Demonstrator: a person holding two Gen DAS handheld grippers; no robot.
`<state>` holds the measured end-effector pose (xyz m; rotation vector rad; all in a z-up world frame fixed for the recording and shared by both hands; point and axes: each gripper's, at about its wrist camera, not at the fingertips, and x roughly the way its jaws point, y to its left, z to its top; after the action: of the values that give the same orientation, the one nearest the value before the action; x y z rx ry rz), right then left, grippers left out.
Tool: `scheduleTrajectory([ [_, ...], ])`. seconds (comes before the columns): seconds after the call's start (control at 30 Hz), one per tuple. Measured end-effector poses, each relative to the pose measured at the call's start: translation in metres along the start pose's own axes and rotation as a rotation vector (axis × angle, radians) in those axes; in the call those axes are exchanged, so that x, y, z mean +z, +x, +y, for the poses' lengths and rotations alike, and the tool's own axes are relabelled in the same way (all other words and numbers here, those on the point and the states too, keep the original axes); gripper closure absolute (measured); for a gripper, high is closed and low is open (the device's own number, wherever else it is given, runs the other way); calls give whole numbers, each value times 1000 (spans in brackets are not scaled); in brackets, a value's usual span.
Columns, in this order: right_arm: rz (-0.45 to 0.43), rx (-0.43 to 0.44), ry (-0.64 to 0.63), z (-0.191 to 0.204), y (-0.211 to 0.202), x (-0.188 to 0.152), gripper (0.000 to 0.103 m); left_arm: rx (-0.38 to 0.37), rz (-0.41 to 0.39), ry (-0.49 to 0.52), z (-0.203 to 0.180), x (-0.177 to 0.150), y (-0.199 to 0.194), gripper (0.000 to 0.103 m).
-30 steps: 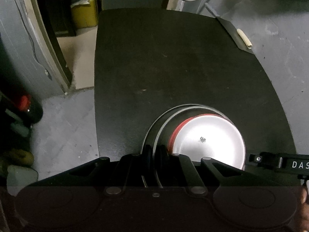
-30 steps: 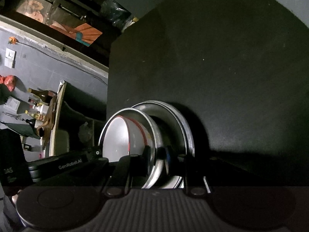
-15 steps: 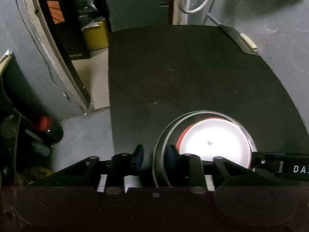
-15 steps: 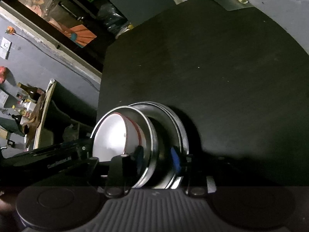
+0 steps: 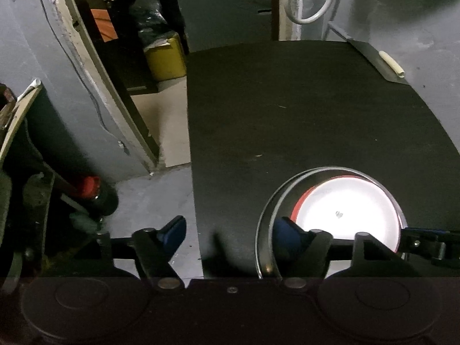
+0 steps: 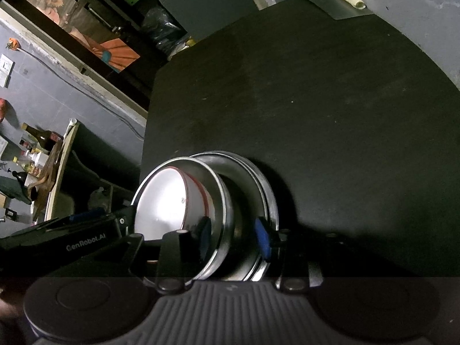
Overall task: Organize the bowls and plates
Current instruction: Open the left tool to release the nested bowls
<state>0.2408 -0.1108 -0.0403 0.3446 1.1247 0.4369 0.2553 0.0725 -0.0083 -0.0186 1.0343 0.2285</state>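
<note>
A white bowl with a red rim [image 5: 345,210] [image 6: 161,201] sits inside a steel bowl [image 6: 222,201], which rests on stacked steel plates [image 5: 263,218] [image 6: 258,178] near the front of the black table [image 5: 287,115]. My left gripper [image 5: 227,233] straddles the stack's left rim and its jaws are opening. One blue pad hangs off the table's edge and the other sits inside the rim, neither pressing. My right gripper [image 6: 233,237] stands partly open over the right side. The steel bowl's wall and the plate rims lie between its pads.
The table's left edge [image 5: 192,178] drops to a grey floor with a red-capped object [image 5: 89,187] and a yellow container [image 5: 166,57]. A metal sheet with a cream roll [image 5: 391,63] lies at the far right corner. A white hose coil [image 5: 307,0] hangs behind.
Both grippers were shut on the stack's rims and have let go. The left jaws spread wide, the right ones a little. Both views have tilted up, showing more of the room.
</note>
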Motion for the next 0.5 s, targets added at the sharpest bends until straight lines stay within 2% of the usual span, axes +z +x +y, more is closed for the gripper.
scheduleTrajectory([
  [0.07, 0, -1, 1, 0, 0, 0, 65, 13, 3, 0, 0, 0, 1, 21],
  [0.27, -10, -27, -21, 6, -2, 1, 64, 44, 2, 16, -2, 0, 2, 15],
  [0.33, -28, -75, -38, 9, -4, 1, 51, 55, -2, 22, -3, 0, 1, 15],
  [0.37, -40, -116, -51, 10, -5, 1, 33, 60, -4, 23, -4, 0, 0, 14],
  [0.4, -47, -125, -57, 9, -6, 3, 27, 64, -5, 23, -4, 0, 0, 14],
  [0.5, -47, -101, -31, 4, -7, 4, 27, 76, -6, 28, -7, 0, 0, 13],
])
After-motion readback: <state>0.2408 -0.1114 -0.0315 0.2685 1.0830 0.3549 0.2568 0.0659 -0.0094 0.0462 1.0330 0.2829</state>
